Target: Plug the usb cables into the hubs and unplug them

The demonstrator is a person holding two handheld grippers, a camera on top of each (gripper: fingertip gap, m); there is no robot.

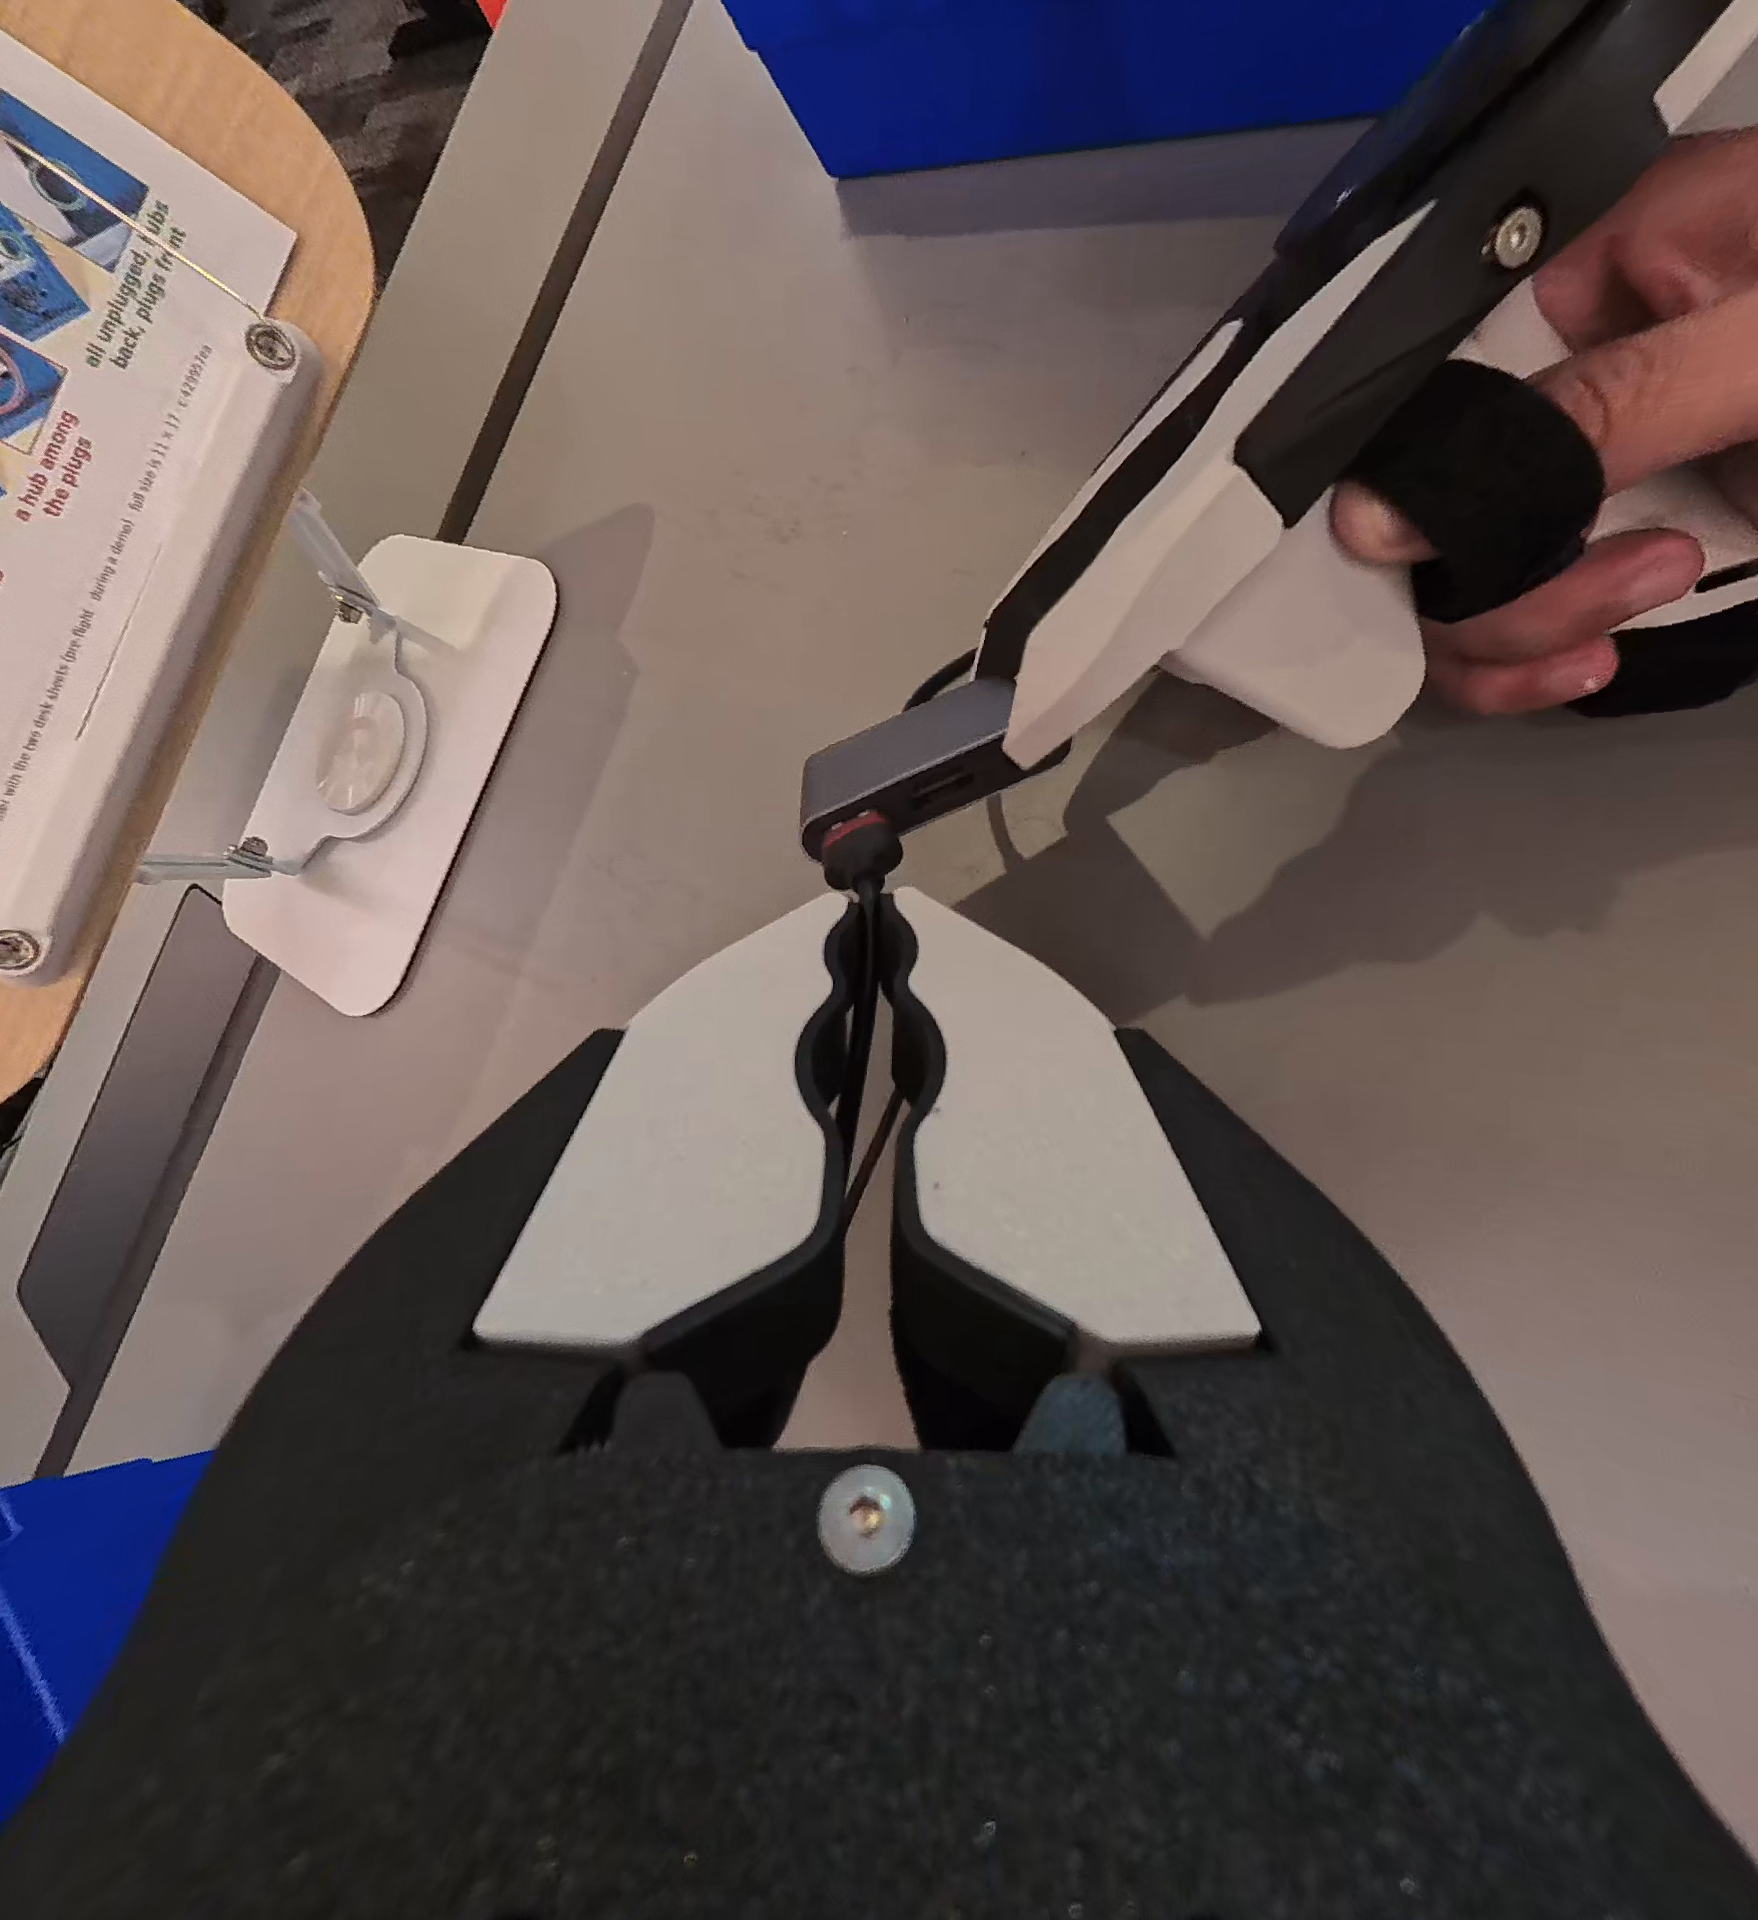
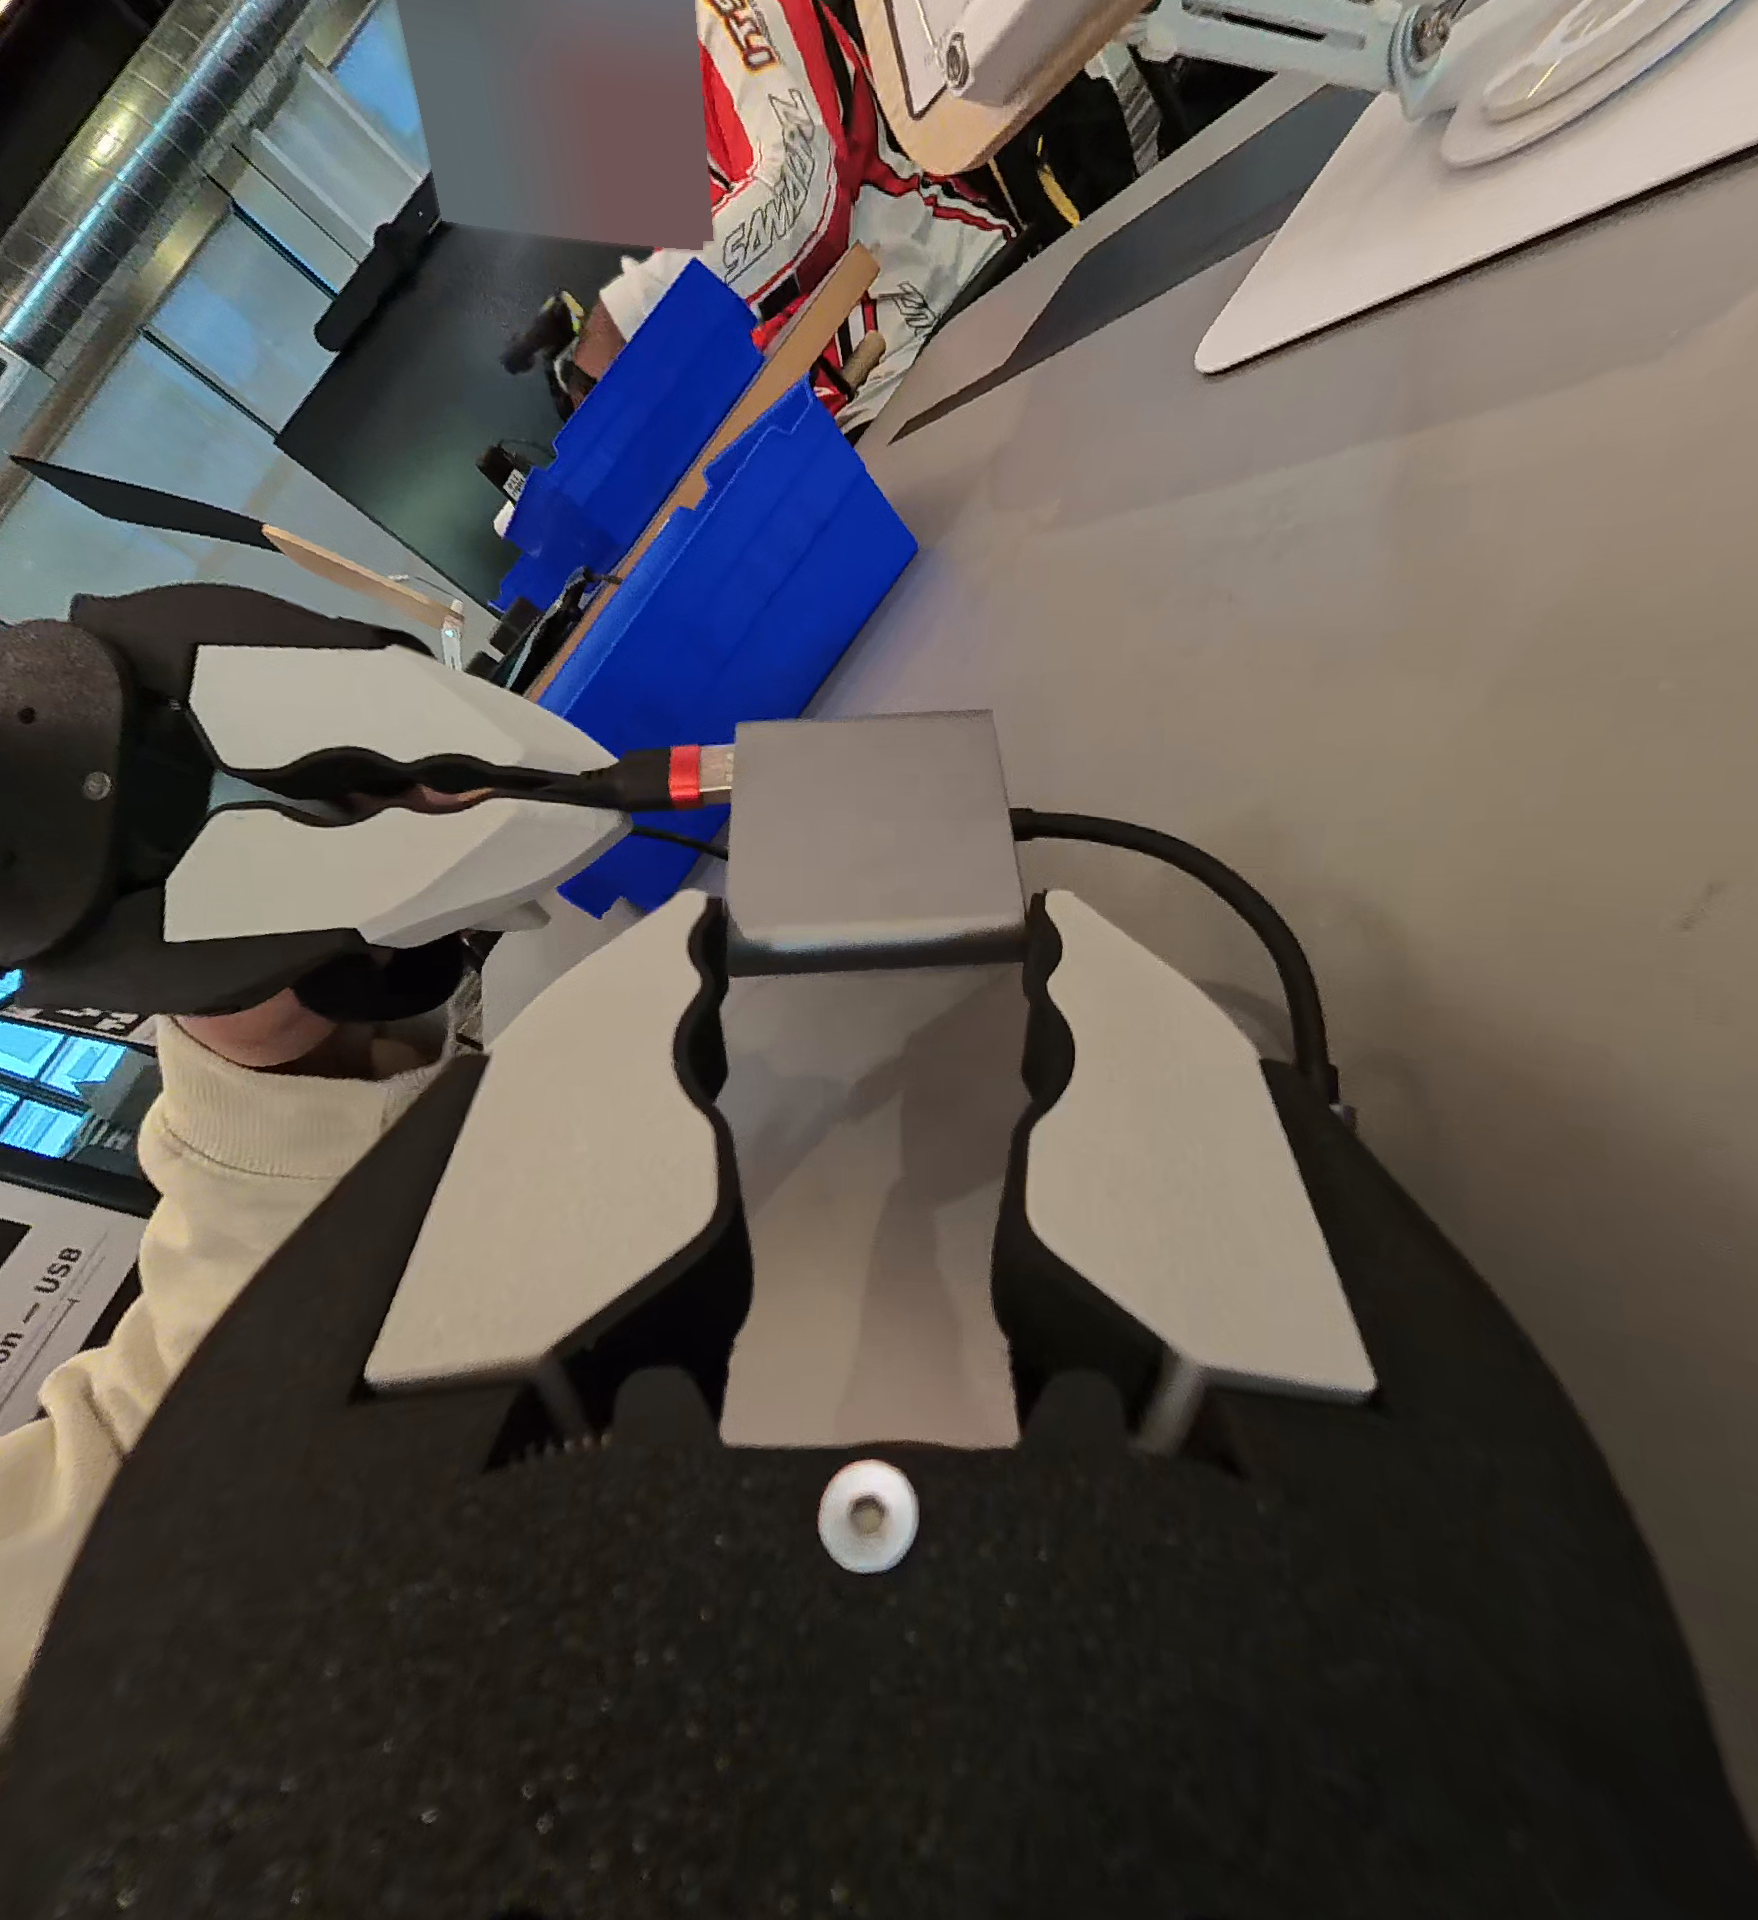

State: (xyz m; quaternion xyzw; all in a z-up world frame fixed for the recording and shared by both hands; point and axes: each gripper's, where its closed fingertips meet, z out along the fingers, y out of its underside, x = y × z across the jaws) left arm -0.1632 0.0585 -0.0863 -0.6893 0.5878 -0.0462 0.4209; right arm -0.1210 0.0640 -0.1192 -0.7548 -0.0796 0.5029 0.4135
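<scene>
On a grey table point(image 1: 1477, 1143) at frame centre, the right gripper point(image 2: 875, 914) clamps a grey hub point(image 2: 870, 831) while the left gripper point(image 1: 867, 904), pinched on the black cable point(image 1: 859, 997), apparently seats or pulls its red-banded plug point(image 1: 859, 842), needing a straight in-line move.

Place: probably a lab or demo workspace, though the views of the room are narrow and tilted.
Work surface: a plain grey table point(image 1: 1270, 1195).
Storage: blue plastic bins point(image 2: 750, 613) at the table edge.
Instructions: a printed sheet with photos point(image 1: 54, 436), clamped on a white stand point(image 1: 387, 769).
Background: an exposed silver duct point(image 2: 137, 197), glass partitions, another person seated behind the bins.
</scene>
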